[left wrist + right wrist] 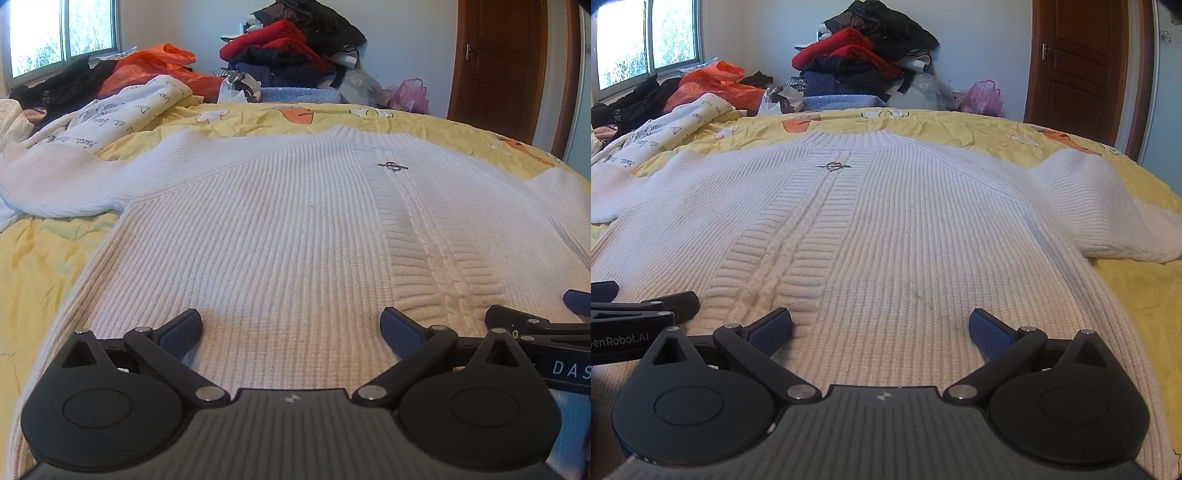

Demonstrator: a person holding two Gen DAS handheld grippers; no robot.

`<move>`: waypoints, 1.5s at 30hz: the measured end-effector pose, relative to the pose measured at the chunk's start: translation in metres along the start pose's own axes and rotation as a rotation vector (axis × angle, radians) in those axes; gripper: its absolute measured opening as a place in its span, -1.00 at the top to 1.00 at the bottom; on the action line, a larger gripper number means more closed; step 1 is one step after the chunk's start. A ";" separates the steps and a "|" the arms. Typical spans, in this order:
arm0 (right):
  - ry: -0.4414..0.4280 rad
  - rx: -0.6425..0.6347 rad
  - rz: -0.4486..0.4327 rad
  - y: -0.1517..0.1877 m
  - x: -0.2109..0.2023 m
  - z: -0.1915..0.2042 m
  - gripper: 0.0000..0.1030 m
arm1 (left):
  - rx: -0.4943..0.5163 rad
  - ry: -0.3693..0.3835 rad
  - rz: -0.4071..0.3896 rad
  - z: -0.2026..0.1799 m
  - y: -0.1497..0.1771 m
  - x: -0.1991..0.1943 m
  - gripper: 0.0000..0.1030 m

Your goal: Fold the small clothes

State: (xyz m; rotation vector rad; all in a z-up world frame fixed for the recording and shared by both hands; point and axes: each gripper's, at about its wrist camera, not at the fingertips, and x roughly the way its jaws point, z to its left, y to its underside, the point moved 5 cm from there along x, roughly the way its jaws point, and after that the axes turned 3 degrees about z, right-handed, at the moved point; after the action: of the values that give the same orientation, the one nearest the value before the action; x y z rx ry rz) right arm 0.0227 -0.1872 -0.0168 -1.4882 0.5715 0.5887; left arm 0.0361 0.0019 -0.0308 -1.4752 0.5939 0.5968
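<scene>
Plainly, right gripper (576, 314) reads "DAS" (cut off); left gripper (639, 314) "enRobot.AI".

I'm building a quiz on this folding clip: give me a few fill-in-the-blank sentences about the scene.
1. The sweater lying flat is ____ in colour.
2. It lies on a ____ bedspread.
3. Both the left gripper and right gripper have their jaws ____.
4. The door is ____.

Missing: white; yellow; open; closed

The left hand-held gripper (291, 326) and right hand-held gripper (881, 326) sit side by side, tilted downward, jaws spread wide.
</scene>
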 end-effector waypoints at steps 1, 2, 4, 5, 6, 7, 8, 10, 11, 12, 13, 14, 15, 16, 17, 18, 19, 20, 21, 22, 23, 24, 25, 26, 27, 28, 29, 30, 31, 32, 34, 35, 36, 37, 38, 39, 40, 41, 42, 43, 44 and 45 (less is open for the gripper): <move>0.000 0.000 0.000 0.000 0.000 0.000 -1.00 | 0.000 0.000 0.000 0.000 0.000 0.000 -1.00; 0.000 0.000 0.000 0.000 0.000 0.000 -1.00 | 0.000 0.000 -0.001 0.000 0.000 0.000 -1.00; 0.000 0.000 0.000 0.000 0.000 0.000 -1.00 | 0.000 0.000 -0.002 0.000 0.000 0.000 -1.00; 0.000 0.000 0.000 0.000 -0.001 0.000 -1.00 | 0.000 0.000 -0.002 0.000 0.000 0.000 -1.00; -0.001 0.000 0.000 0.000 -0.001 0.000 -1.00 | 0.000 0.000 -0.002 0.000 0.000 0.000 -1.00; -0.002 0.001 0.000 0.000 -0.001 0.000 -1.00 | 0.000 0.000 -0.002 0.000 0.000 0.000 -1.00; -0.001 0.002 0.001 0.000 -0.001 0.000 -1.00 | 0.000 0.000 -0.003 0.000 0.000 0.000 -1.00; 0.003 -0.001 0.004 0.001 -0.002 0.000 -1.00 | -0.001 0.001 -0.003 0.000 0.000 0.000 -1.00; 0.007 -0.004 0.006 -0.002 -0.002 -0.002 -1.00 | 0.000 0.000 -0.003 0.000 0.000 0.000 -1.00; 0.012 -0.009 0.009 -0.002 -0.003 0.000 -1.00 | -0.001 0.000 -0.003 0.000 0.000 0.000 -1.00; 0.018 -0.017 0.012 -0.002 -0.003 0.001 -1.00 | -0.001 0.001 -0.003 0.000 0.000 0.000 -1.00; 0.024 -0.023 0.018 -0.003 -0.002 0.001 -1.00 | -0.001 0.001 -0.004 0.000 0.000 0.000 -1.00; 0.033 -0.030 0.026 -0.003 -0.001 0.003 -1.00 | -0.001 0.001 -0.004 0.000 0.000 0.000 -1.00; 0.041 -0.038 0.038 -0.005 -0.001 0.005 -1.00 | -0.002 0.002 -0.004 0.000 0.000 -0.001 -1.00; 0.048 -0.047 0.047 -0.006 0.000 0.008 -1.00 | -0.001 0.002 -0.004 0.000 0.000 -0.001 -1.00; 0.052 -0.054 0.053 -0.005 -0.003 0.008 -1.00 | -0.002 0.002 -0.004 0.000 0.000 -0.001 -1.00; 0.056 -0.057 0.062 -0.006 -0.002 0.009 -1.00 | -0.002 0.002 -0.005 0.000 0.000 -0.001 -1.00; 0.058 -0.062 0.069 -0.007 -0.002 0.008 -1.00 | -0.002 0.002 -0.005 0.000 0.000 -0.001 -1.00; 0.059 -0.064 0.075 -0.007 -0.002 0.009 -1.00 | -0.002 0.002 -0.005 0.000 0.000 -0.001 -1.00; 0.060 -0.064 0.079 -0.008 -0.002 0.009 -1.00 | -0.002 0.002 -0.005 0.000 0.000 -0.001 -1.00; 0.060 -0.066 0.083 -0.008 -0.003 0.008 -1.00 | -0.002 0.003 -0.005 0.000 0.000 -0.001 -1.00; 0.061 -0.068 0.086 -0.008 -0.003 0.009 -1.00 | -0.002 0.004 -0.005 -0.001 0.000 -0.001 -1.00; 0.063 -0.070 0.089 -0.009 -0.003 0.009 -1.00 | -0.003 0.004 -0.005 0.000 -0.001 -0.001 -1.00; 0.066 -0.074 0.091 -0.009 -0.002 0.009 -1.00 | -0.003 0.004 -0.006 0.000 -0.001 -0.001 -1.00; 0.070 -0.079 0.091 -0.009 -0.003 0.010 -1.00 | -0.004 0.003 -0.005 0.000 0.000 -0.001 -1.00; 0.074 -0.083 0.091 -0.010 -0.002 0.011 -1.00 | -0.005 0.004 -0.005 0.000 -0.001 -0.001 -1.00; 0.076 -0.086 0.094 -0.011 -0.001 0.011 -1.00 | -0.007 0.005 -0.006 0.000 -0.001 -0.002 -1.00; 0.079 -0.089 0.096 -0.011 -0.002 0.011 -1.00 | -0.009 0.006 -0.008 0.001 -0.001 -0.004 -1.00; 0.084 -0.095 0.098 -0.012 -0.002 0.012 -1.00 | -0.008 0.005 -0.008 0.002 -0.001 -0.004 -1.00; 0.092 -0.105 0.099 -0.012 -0.003 0.013 -1.00 | -0.008 0.006 -0.008 0.001 -0.001 -0.004 -1.00; 0.126 -0.143 0.090 -0.014 -0.005 0.016 -1.00 | -0.009 0.006 -0.008 0.001 -0.001 -0.004 -1.00; 0.150 -0.171 0.081 -0.014 -0.007 0.018 -1.00 | -0.009 0.006 -0.009 0.001 -0.001 -0.004 -1.00; 0.177 -0.206 0.069 -0.016 -0.009 0.021 -1.00 | -0.010 0.007 -0.009 0.001 -0.001 -0.004 -1.00; 0.201 -0.238 0.058 -0.017 -0.010 0.024 -1.00 | -0.010 0.007 -0.009 0.001 -0.001 -0.004 -1.00; 0.225 -0.269 0.046 -0.018 -0.012 0.026 -1.00 | -0.010 0.007 -0.009 0.001 -0.001 -0.004 -1.00; 0.247 -0.299 0.035 -0.019 -0.013 0.028 -1.00 | -0.010 0.006 -0.009 0.001 -0.001 -0.004 -1.00; 0.256 -0.318 0.027 -0.020 -0.014 0.030 -1.00 | -0.010 0.006 -0.009 0.001 -0.001 -0.004 -1.00; 0.259 -0.332 0.021 -0.021 -0.015 0.031 -1.00 | -0.010 0.007 -0.009 0.001 -0.001 -0.004 -1.00; 0.260 -0.338 0.018 -0.022 -0.016 0.031 -1.00 | -0.010 0.007 -0.009 0.001 -0.001 -0.004 -1.00; 0.262 -0.340 0.018 -0.023 -0.016 0.031 -1.00 | -0.010 0.007 -0.009 0.001 -0.001 -0.004 -1.00; 0.265 -0.341 0.016 -0.025 -0.017 0.031 -1.00 | -0.010 0.007 -0.009 0.001 -0.001 -0.004 -1.00; 0.271 -0.340 0.014 -0.026 -0.017 0.030 -1.00 | -0.010 0.008 -0.009 0.001 -0.001 -0.004 -1.00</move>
State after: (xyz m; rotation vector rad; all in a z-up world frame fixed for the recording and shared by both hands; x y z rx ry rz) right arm 0.0276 -0.1571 0.0137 -1.9041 0.7166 0.5151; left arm 0.0341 0.0026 -0.0269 -1.4898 0.5902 0.5879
